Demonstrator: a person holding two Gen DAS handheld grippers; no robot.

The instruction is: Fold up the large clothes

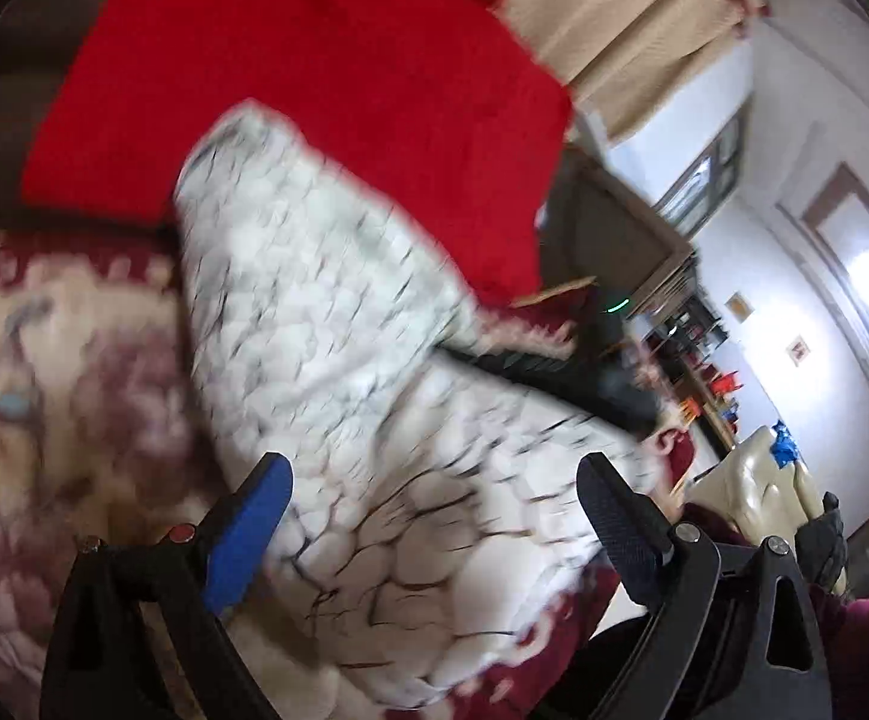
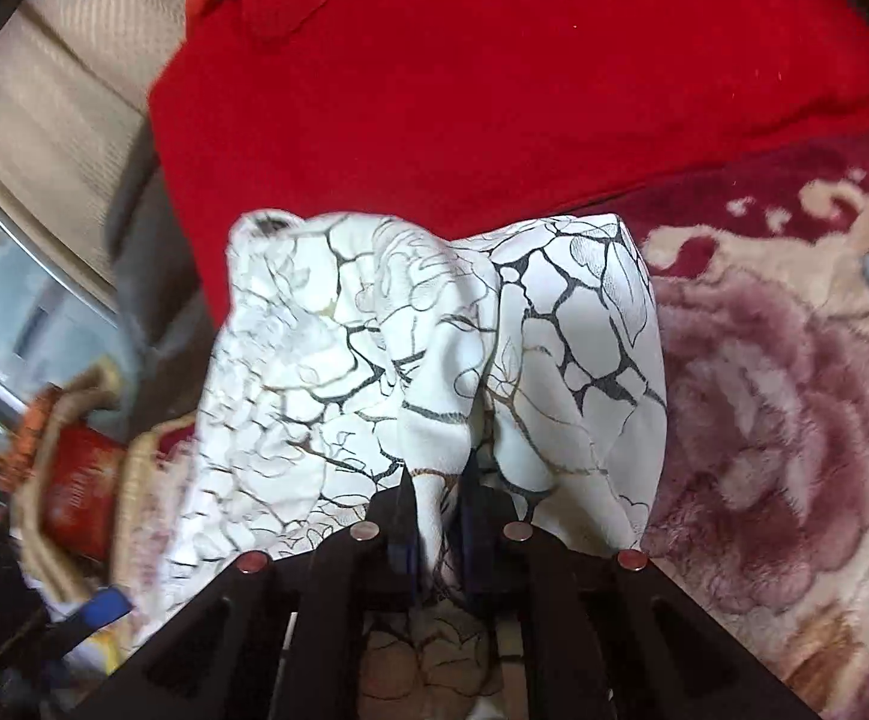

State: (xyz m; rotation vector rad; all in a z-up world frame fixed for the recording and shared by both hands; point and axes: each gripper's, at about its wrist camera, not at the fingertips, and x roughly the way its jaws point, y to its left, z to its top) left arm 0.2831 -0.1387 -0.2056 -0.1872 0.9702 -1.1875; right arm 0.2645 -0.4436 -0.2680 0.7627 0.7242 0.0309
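Observation:
A white garment with a black and gold crackle print [image 2: 434, 336] lies bunched on a floral blanket. My right gripper [image 2: 437, 480] is shut on a fold of it and lifts it, so the cloth drapes away from the jaws. In the left wrist view the same garment [image 1: 338, 324] is blurred and stretches from the middle to the lower right. My left gripper [image 1: 434, 480] is open and empty just above the cloth, its blue pad [image 1: 248, 534] at the left and its black pad [image 1: 620, 516] at the right.
A red pillow [image 2: 494, 78] lies behind the garment; it also shows in the left wrist view [image 1: 314, 72]. The dark red and cream floral blanket [image 2: 782, 396] covers the surface. A beige curtain [image 1: 626, 18], shelves and room clutter [image 1: 704, 372] are beyond. A basket with a red tin [image 2: 74, 492] sits at left.

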